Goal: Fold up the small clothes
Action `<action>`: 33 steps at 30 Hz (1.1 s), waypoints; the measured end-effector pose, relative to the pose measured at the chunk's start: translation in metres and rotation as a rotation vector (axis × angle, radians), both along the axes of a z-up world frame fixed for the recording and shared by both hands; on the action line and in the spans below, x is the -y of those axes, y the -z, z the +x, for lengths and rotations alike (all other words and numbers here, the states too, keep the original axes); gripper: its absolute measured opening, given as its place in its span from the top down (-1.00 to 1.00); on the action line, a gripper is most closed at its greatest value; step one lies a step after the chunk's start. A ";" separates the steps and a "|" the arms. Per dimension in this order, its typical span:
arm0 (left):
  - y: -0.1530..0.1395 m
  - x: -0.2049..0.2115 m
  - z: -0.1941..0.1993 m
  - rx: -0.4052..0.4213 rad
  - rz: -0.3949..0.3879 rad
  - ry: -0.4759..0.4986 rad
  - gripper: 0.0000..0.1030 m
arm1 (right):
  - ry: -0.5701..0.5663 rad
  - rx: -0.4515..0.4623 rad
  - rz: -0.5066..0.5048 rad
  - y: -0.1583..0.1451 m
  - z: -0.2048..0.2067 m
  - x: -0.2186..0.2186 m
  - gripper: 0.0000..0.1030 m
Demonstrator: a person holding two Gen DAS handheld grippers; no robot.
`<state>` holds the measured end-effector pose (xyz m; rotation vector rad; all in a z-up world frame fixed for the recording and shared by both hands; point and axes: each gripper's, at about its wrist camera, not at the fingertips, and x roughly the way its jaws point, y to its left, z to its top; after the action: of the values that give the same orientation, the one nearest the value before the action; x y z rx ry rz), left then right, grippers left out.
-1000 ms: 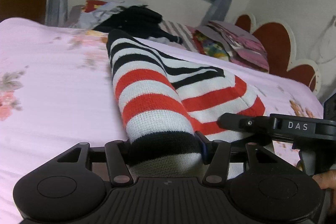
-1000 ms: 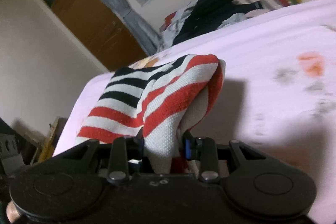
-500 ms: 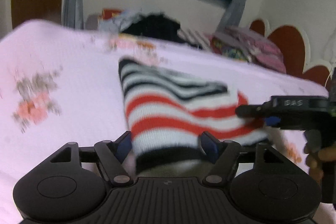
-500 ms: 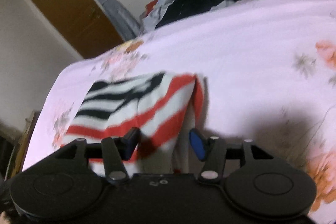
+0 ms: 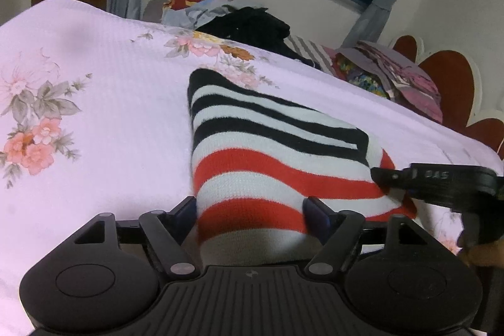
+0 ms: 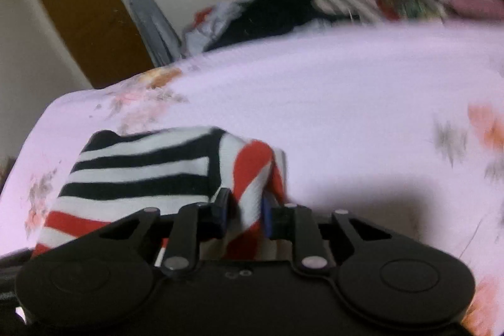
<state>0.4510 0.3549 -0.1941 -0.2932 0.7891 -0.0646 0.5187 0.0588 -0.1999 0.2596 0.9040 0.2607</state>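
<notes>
- The striped knit garment (image 5: 271,156), banded black, white and red, lies folded on the pink floral bedspread (image 5: 94,122), well short of the pile of clothes (image 5: 252,24) heaped at the bed's far edge under the window.
- The left gripper (image 5: 252,211) straddles the garment's near red-and-white end; its jaws are opening, the cloth sits between them, and the blue pads stand at its sides without visibly squeezing it.
- The right gripper (image 6: 242,211) sits at the garment's right corner in a blurred view; its jaws are closing, narrow, with a bunched red-and-white fold pinched between the pads.
- From the left wrist view, the right gripper reaches the garment's right edge, a hand (image 5: 482,254) beneath it.
</notes>
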 end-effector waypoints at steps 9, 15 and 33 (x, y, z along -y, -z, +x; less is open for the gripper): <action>-0.033 0.005 -0.051 0.066 0.054 0.061 -0.44 | -0.070 0.067 0.043 -0.040 -0.060 0.008 0.27; -0.018 0.010 -0.079 0.006 0.062 0.087 -0.44 | -0.075 0.033 -0.012 -0.028 -0.096 0.011 0.35; -0.018 0.021 -0.093 -0.057 0.096 0.096 -0.63 | -0.018 -0.019 -0.083 -0.019 -0.145 0.015 0.19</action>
<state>0.3585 0.3339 -0.1758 -0.1662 0.8606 -0.1088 0.3742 0.0434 -0.1813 0.1777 0.9336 0.2367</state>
